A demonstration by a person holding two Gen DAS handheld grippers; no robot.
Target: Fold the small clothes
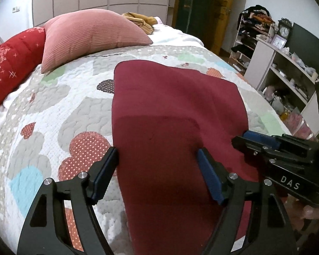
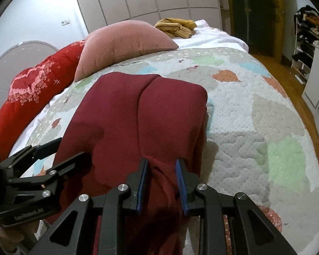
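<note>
A dark red garment [image 1: 176, 114] lies spread on the quilted bed cover, folded lengthwise; it also shows in the right wrist view [image 2: 138, 116]. My left gripper [image 1: 157, 157] is open, its jaws wide apart over the garment's near left edge, one finger on the quilt and one over the cloth. My right gripper [image 2: 161, 167] has its jaws narrowly apart around a bunched ridge of the garment's near edge. The right gripper also shows in the left wrist view [image 1: 244, 136], low at the garment's right edge. The left gripper shows in the right wrist view [image 2: 59, 146] at the left.
A pink cushion [image 1: 91, 36] and a red quilt [image 1: 12, 63] lie at the far left of the bed. A mustard garment [image 1: 140, 20] lies by the headboard. White shelves [image 1: 287, 68] with clutter stand beyond the bed's right edge.
</note>
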